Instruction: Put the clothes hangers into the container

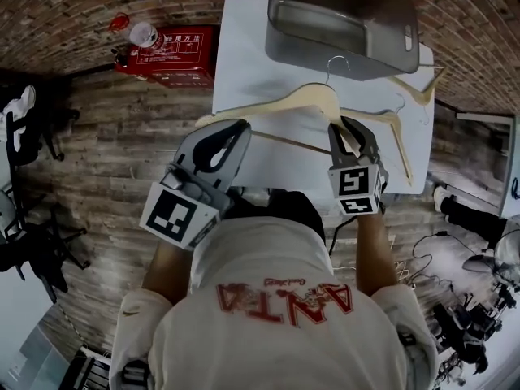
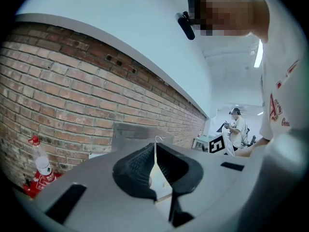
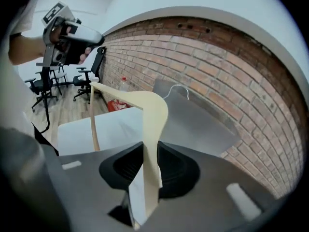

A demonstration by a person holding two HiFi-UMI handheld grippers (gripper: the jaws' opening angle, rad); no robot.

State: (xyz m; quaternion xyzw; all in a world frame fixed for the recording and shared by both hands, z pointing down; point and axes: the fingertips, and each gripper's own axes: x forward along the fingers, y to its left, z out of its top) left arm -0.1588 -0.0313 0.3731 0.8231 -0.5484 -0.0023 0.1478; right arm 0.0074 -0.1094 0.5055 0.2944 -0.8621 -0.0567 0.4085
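A pale wooden hanger (image 1: pixel 301 100) with a metal hook hangs lifted above the white table (image 1: pixel 244 55), in front of the grey metal container (image 1: pixel 325 51). My right gripper (image 1: pixel 348 132) is shut on its right arm; in the right gripper view the wood (image 3: pixel 152 115) runs up between the pads, with the container (image 3: pixel 203 122) behind it. My left gripper (image 1: pixel 223 132) is at the hanger's left end, its jaws closed on the end, seen edge-on in the left gripper view (image 2: pixel 155 158). The hook shows just beyond, before the container (image 2: pixel 130 132).
Two more wooden hangers lie on the table, one at the right (image 1: pixel 402 132) and one by the container's corner (image 1: pixel 422 84). A red box (image 1: pixel 171 51) and a bottle (image 1: pixel 142 35) sit on the floor left of the table. Office chairs (image 1: pixel 24 136) stand at far left.
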